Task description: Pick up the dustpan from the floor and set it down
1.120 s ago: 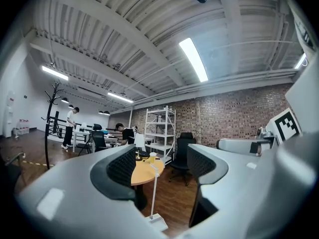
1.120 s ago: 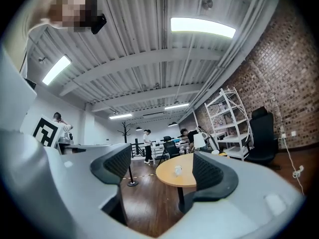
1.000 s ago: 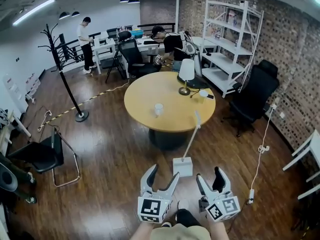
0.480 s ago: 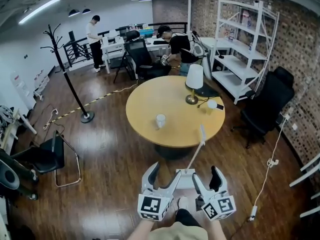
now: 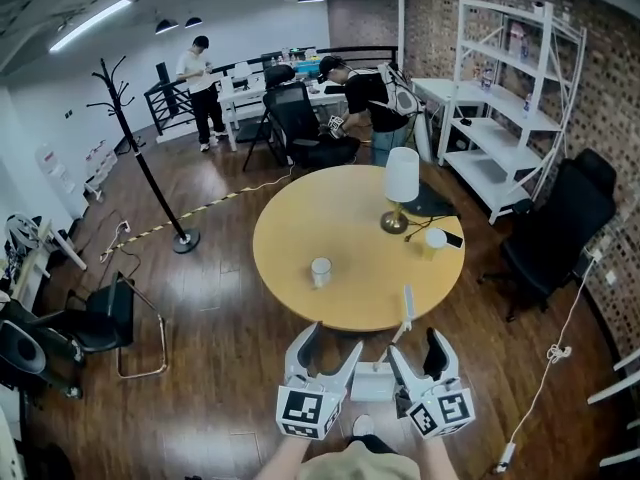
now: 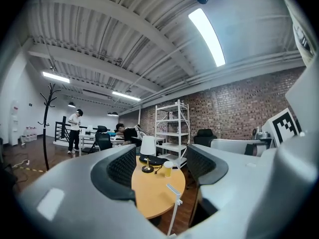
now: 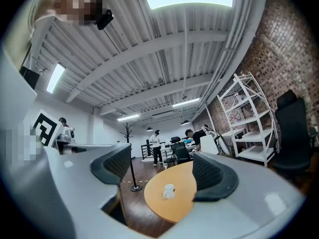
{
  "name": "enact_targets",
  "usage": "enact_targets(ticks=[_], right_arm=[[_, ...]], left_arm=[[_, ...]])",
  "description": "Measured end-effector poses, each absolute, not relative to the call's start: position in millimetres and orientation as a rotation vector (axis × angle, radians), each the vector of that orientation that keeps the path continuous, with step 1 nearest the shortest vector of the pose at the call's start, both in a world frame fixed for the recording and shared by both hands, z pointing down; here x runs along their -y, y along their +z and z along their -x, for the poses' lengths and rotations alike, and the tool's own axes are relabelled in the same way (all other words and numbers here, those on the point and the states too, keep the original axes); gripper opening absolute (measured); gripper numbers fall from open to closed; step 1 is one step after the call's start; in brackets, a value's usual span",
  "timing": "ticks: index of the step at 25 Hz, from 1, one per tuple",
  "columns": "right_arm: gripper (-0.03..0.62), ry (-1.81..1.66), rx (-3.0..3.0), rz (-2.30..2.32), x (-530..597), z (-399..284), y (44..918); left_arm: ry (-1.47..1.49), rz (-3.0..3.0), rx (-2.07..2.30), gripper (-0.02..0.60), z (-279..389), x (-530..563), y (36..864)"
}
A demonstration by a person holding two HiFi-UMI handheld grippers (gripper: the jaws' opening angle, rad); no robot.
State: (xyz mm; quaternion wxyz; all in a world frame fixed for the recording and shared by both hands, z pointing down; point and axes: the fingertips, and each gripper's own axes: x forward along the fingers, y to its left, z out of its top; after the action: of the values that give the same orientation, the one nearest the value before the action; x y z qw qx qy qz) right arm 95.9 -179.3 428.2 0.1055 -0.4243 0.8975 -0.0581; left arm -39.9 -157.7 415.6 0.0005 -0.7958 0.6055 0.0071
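Observation:
The white dustpan (image 5: pixel 371 385) stands on the wooden floor by the round table's near edge, its long handle (image 5: pixel 406 306) rising against the table rim. The pan lies low between my two grippers and is partly hidden by them. My left gripper (image 5: pixel 330 344) is just left of it, open, nothing between its jaws. My right gripper (image 5: pixel 415 347) is just right of it, also open and empty. In the left gripper view the handle (image 6: pixel 174 204) shows below the left gripper (image 6: pixel 162 169). The right gripper (image 7: pixel 163 172) looks at the table only.
The round yellow table (image 5: pixel 300 238) carries a lamp (image 5: pixel 400 183), a white cup (image 5: pixel 320 271) and a second cup (image 5: pixel 433 242). A black chair (image 5: pixel 100 320) is at left, a coat stand (image 5: pixel 145 173) behind it, another black chair (image 5: pixel 560 233) and white shelves (image 5: pixel 500 98) at right. Two people stand at far desks.
The view has closed in on the table. The dustpan, earlier ahead of the grippers, now lies low between them. Both grippers have stayed open.

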Motion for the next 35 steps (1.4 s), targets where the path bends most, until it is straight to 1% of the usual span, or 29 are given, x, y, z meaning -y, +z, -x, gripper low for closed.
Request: enact_targets(ticks=[5,12,17,21,29,32,35], right_arm=[[0.373,-0.154,-2.659,1.228,235.8,-106.9,428.5],[0.373,-0.156,-2.681,1.200,282.8,-106.4,436.6],[0.373,-0.174,-2.676,1.244,301.9,-115.8,451.1],[0.373,-0.179,-2.638,1.354,314.5,-141.0,467.4],[0.373,-0.226,-2.649,1.651,320.9,-193.7,559.4],[0.373,-0.310,-2.690,1.713,320.3,-196.6,614.4],[0.372,-0.359,-2.756,1.771,324.7,-188.6,670.6]], left_arm=[[0.026,2.461,-1.933,0.311,33.7,205.6,415.3],[0.022,2.400,-1.984,0.311,37.9,246.5,417.4],[-0.037,2.428,-1.957,0.310,29.8,272.0,431.8],[-0.131,2.492,-1.848,0.295,11.8,296.3,450.4],[-0.231,2.723,-1.623,0.283,-32.1,332.9,505.2],[-0.298,2.771,-1.546,0.278,-39.8,342.2,535.0],[-0.348,2.825,-1.518,0.256,-40.1,349.1,568.0]])
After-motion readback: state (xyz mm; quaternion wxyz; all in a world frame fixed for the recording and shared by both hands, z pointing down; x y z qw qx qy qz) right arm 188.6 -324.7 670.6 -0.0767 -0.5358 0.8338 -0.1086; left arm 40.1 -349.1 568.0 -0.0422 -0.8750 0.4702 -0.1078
